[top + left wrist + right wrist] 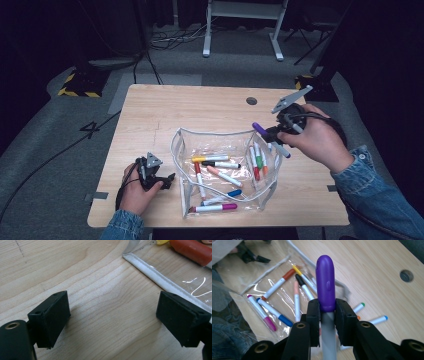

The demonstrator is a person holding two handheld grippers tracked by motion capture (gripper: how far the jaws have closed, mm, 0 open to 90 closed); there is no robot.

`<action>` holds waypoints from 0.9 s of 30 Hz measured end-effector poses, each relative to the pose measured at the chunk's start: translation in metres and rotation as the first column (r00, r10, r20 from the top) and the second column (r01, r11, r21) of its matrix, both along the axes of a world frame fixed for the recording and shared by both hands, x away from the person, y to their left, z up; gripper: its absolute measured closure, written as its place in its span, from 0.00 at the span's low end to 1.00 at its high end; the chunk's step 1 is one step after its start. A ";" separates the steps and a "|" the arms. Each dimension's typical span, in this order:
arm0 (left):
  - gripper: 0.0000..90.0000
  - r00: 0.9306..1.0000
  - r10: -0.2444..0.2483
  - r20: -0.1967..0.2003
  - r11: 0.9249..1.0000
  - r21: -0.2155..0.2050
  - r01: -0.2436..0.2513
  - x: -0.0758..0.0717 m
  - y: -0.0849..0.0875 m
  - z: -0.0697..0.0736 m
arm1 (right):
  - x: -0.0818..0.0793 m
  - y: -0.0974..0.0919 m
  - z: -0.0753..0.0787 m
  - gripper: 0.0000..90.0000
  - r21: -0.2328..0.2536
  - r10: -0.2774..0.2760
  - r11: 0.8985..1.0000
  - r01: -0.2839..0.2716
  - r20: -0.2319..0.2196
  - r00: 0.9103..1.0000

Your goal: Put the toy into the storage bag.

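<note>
Transfer is the step in hand: a purple marker (326, 285) is clamped in the right gripper (274, 134) above the pouch's (212, 136) right rim. The left gripper (159, 179), jaws wide, rests near the tabletop's front-left corner. Next, lowering into the pouch and release are called for.

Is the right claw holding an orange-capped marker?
No, the right claw grips a purple-capped marker with a grey barrel.
</note>
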State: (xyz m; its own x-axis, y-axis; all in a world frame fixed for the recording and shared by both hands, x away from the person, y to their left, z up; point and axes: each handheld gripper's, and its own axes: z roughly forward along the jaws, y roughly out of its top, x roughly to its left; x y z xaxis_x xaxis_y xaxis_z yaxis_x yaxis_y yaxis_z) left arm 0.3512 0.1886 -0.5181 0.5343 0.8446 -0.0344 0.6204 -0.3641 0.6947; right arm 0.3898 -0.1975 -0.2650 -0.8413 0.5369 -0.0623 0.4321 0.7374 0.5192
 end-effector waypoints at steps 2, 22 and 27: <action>0.13 1.000 0.000 0.000 1.000 0.000 0.000 0.000 0.000 0.000 | -0.004 0.015 -0.001 0.83 -0.011 0.039 0.999 -0.039 -0.004 0.999; 0.13 1.000 0.000 0.000 1.000 0.000 0.000 0.000 0.000 0.000 | -0.020 0.111 -0.065 0.83 -0.172 0.270 0.940 -0.293 -0.143 0.952; 0.13 1.000 -0.001 0.001 1.000 0.002 0.001 0.000 0.000 0.000 | -0.023 0.122 -0.086 0.83 -0.214 0.328 0.904 -0.369 -0.204 0.922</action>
State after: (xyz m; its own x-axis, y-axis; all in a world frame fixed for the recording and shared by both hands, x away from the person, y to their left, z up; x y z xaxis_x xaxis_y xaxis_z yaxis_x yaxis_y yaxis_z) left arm 0.3513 0.1888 -0.5180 0.5349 0.8443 -0.0320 0.6195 -0.3662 0.6943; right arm 0.3667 -0.0756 -0.3508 -0.9813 0.1924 -0.0022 0.1858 0.9502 0.2502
